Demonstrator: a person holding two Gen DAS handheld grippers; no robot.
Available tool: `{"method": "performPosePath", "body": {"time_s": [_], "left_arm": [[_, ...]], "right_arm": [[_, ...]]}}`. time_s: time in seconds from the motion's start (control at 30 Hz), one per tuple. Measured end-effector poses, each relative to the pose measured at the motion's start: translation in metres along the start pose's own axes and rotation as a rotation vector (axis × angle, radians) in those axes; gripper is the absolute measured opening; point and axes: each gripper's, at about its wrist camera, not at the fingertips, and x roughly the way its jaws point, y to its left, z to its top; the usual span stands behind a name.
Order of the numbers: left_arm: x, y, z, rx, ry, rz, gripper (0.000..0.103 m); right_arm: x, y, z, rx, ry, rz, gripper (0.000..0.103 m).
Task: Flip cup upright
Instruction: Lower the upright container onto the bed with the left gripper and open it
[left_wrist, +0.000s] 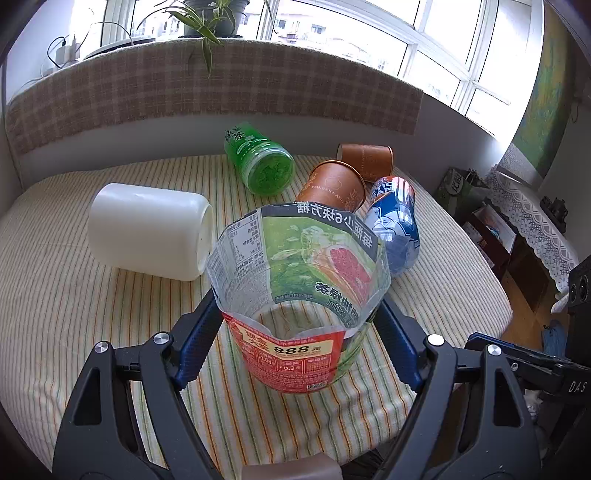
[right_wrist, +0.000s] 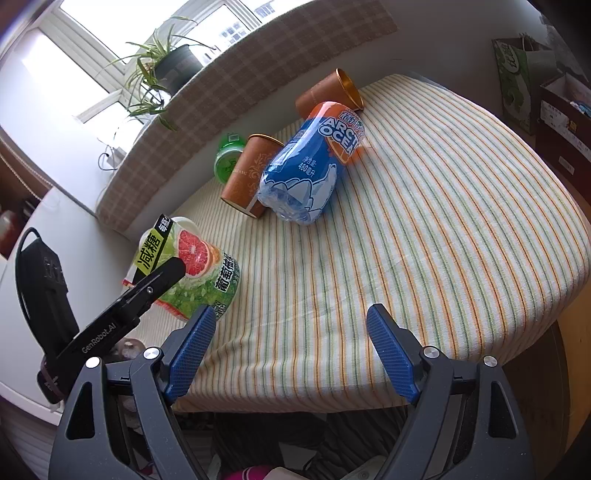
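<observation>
A clear cup cut from a bottle, with a green and red grapefruit label (left_wrist: 299, 295), stands mouth up on the striped tablecloth (left_wrist: 74, 295). My left gripper (left_wrist: 297, 317) has its blue pads on both sides of the cup, shut on it. The same cup shows in the right wrist view (right_wrist: 192, 269) with the left gripper's black finger (right_wrist: 147, 291) across it. My right gripper (right_wrist: 291, 350) is open and empty over the table's near edge.
Several cups lie on their sides: a white one (left_wrist: 151, 230), a green one (left_wrist: 258, 158), two brown ones (left_wrist: 334, 184) (left_wrist: 365, 157), and a blue Arctic Ocean one (right_wrist: 310, 162). A checked window ledge with a plant (right_wrist: 166, 66) runs behind.
</observation>
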Motion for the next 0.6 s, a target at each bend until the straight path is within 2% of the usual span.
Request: {"method": "performPosePath", "body": {"time_s": [0.17,0.6], "left_arm": [[0.006,0.003,-0.003,-0.03,0.037,-0.051,0.086],[0.011,0.01,-0.017,-0.06,0.077,-0.093,0.091]], "right_arm": [[0.0,0.001,-0.001,-0.002,0.001,0.002,0.084],[0.001,0.003,-0.002,-0.006,0.007,0.0,0.084]]}}
